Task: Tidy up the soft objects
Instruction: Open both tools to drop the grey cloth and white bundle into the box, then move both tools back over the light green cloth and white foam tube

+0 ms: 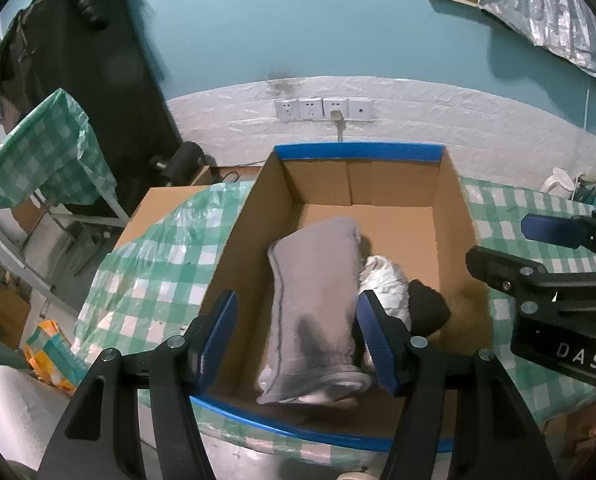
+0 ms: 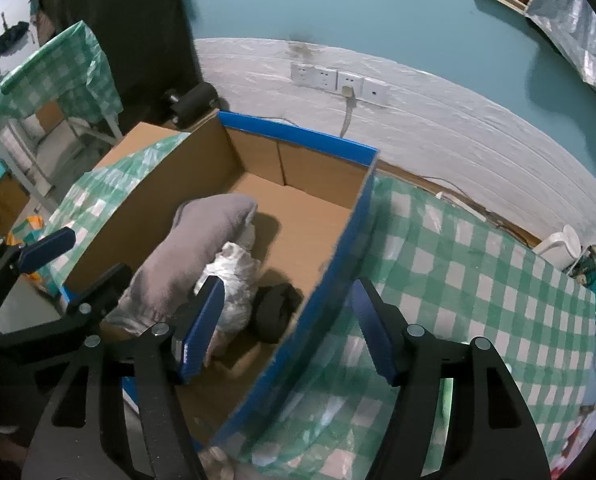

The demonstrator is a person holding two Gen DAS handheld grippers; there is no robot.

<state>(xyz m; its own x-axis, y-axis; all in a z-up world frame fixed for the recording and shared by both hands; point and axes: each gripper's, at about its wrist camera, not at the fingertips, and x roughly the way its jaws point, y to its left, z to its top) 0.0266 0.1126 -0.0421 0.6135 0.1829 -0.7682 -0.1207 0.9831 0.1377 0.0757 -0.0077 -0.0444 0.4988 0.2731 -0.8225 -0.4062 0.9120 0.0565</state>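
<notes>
Grey rolled towel (image 1: 314, 304) lies inside the cardboard box (image 1: 253, 216) on the checked counter (image 1: 153, 276), between the left gripper (image 1: 293, 336) fingers, which stand open and clear of it. Beside it lie a white bundle (image 2: 233, 280) and a black item (image 2: 275, 312). The right gripper (image 2: 287, 330) is open, straddling the box's blue-edged wall.

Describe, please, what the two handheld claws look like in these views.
Both are alike: black linkage arms with silver pivot screws, ending in two flat fingers faced with ribbed blue pads. That holds for the left claw and the right claw. The right claw's black body also shows in the left view, with white letters "DAS" printed on it. No cables or sleeves can be made out.
</notes>
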